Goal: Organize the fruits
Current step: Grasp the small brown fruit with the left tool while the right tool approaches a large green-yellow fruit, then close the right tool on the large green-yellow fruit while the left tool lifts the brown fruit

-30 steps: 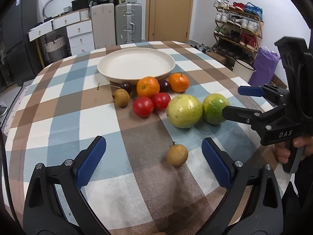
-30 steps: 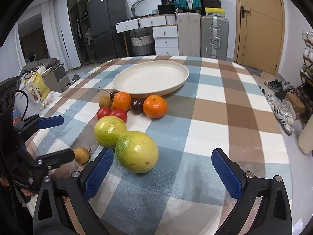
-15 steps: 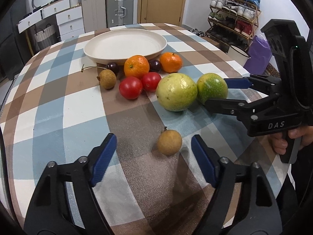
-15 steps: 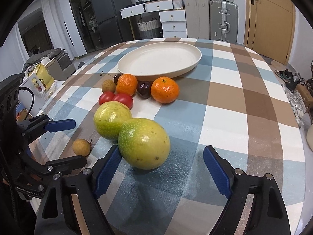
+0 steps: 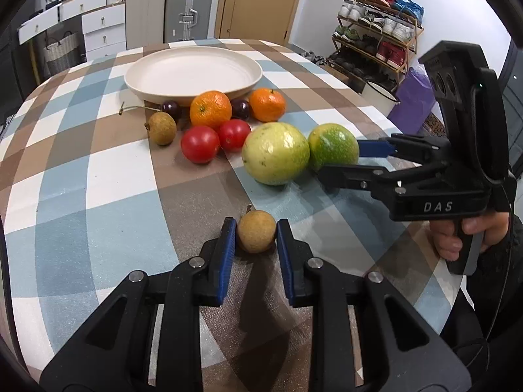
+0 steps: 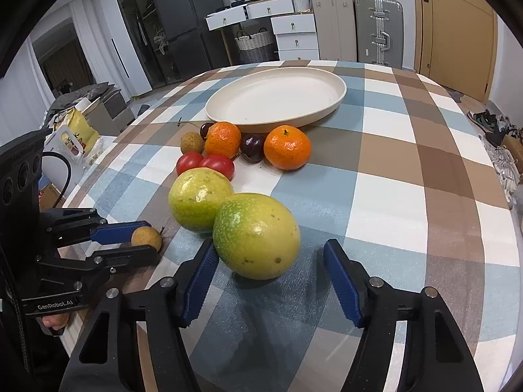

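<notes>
Cream plate at the far side of the checked table, nothing in it. Plenty of bare cloth to the right of the fruit in the right wrist view. Counted: two mandarins, two tomatoes, two dark cherries, two longans, two big green-yellow fruits. Left gripper clenched around the near longan, down on the cloth. Right gripper spread wide around the nearer green fruit, left pad touching, right one clear.
</notes>
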Demonstrator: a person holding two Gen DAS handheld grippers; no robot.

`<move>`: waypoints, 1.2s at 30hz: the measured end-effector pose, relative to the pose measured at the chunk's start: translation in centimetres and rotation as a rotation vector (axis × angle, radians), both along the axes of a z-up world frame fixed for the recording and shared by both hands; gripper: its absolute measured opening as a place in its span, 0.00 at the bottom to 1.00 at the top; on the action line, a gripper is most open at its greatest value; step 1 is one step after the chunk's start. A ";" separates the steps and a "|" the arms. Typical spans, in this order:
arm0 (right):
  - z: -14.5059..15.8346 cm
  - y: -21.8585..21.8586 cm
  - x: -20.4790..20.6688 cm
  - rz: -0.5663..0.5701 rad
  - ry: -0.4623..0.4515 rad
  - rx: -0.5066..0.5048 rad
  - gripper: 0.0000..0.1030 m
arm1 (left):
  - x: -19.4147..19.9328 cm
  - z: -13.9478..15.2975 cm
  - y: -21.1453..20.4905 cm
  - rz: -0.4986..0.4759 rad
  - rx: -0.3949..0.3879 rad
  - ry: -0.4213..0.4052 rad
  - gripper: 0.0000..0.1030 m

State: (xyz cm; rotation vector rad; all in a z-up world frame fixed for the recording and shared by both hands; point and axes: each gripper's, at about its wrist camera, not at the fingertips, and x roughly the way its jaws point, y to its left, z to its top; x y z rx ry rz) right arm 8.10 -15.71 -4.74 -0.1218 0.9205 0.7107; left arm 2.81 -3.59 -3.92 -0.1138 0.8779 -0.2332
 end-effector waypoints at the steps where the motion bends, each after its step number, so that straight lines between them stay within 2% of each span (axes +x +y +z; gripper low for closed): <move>1: 0.1 0.0 -0.1 0.001 0.000 0.004 0.64 | -0.1 0.1 0.0 0.007 0.005 -0.004 0.22; 6: 0.0 -0.1 -0.1 0.005 0.004 0.012 0.60 | -0.1 0.7 0.3 0.049 0.026 -0.027 0.22; 11: -0.1 0.1 -0.2 0.019 0.013 0.025 0.49 | -0.1 1.1 0.7 0.076 0.040 -0.041 0.22; 21: 0.2 -0.2 -0.7 0.002 -0.021 0.017 0.47 | 0.1 1.7 1.4 0.126 0.065 -0.064 0.22; 29: 1.5 -1.0 -0.8 -0.012 -0.071 0.041 0.42 | 0.4 2.5 1.9 0.146 0.068 -0.086 0.22; 30: 1.6 -1.1 -0.8 -0.013 -0.075 0.043 0.40 | 0.5 2.6 1.9 0.148 0.069 -0.087 0.22; 31: 1.8 -1.2 -0.8 -0.014 -0.081 0.050 0.28 | 0.5 2.7 1.9 0.148 0.069 -0.088 0.22; 32: 2.2 -1.5 -0.8 -0.019 -0.093 0.065 0.06 | 0.6 2.9 1.9 0.149 0.070 -0.092 0.22; 36: 2.3 -1.8 0.0 -0.062 -0.099 0.030 0.05 | 1.1 3.1 2.0 0.153 0.070 -0.093 0.22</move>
